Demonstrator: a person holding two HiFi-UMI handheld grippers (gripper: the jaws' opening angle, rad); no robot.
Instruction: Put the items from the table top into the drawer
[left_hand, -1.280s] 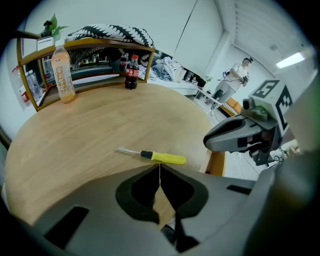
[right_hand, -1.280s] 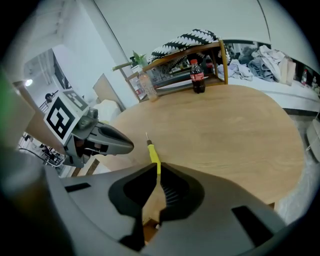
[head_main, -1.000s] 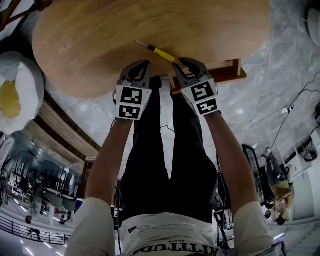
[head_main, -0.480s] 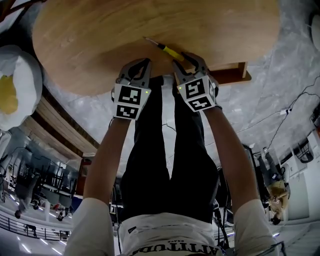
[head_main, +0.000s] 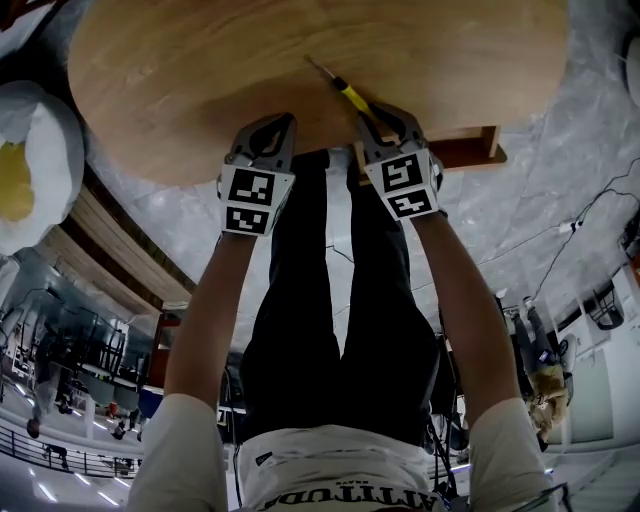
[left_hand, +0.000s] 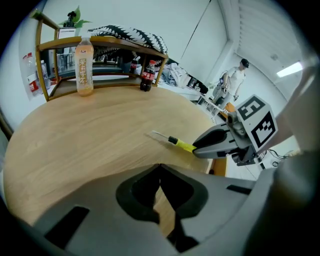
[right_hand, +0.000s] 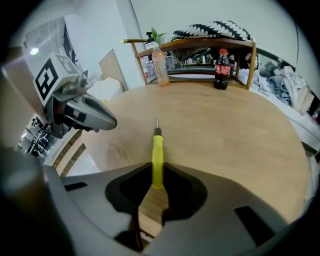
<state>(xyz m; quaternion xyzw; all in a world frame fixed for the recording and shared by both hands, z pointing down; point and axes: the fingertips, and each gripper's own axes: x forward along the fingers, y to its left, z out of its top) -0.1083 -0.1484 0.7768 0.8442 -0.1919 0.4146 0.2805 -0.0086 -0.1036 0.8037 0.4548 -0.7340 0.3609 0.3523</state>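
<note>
At the table (head_main: 200, 80) edge, the jaws of the right gripper (head_main: 381, 110) have just been closing, apparently clamped on the screwdriver (right_hand: 157, 152). The left gripper (left_hand: 160, 166) is held closed and empty. A firm grip is to be confirmed before lifting.

A round wooden worktop (head_main: 200, 80) is carrying little — a yellow-handled screwdriver (right_hand: 157, 155) is lying near its front edge, while an orange drink bottle (left_hand: 84, 67) and a cola bottle (left_hand: 146, 76) are standing by a wooden rack (left_hand: 57, 46) at the far side.
</note>
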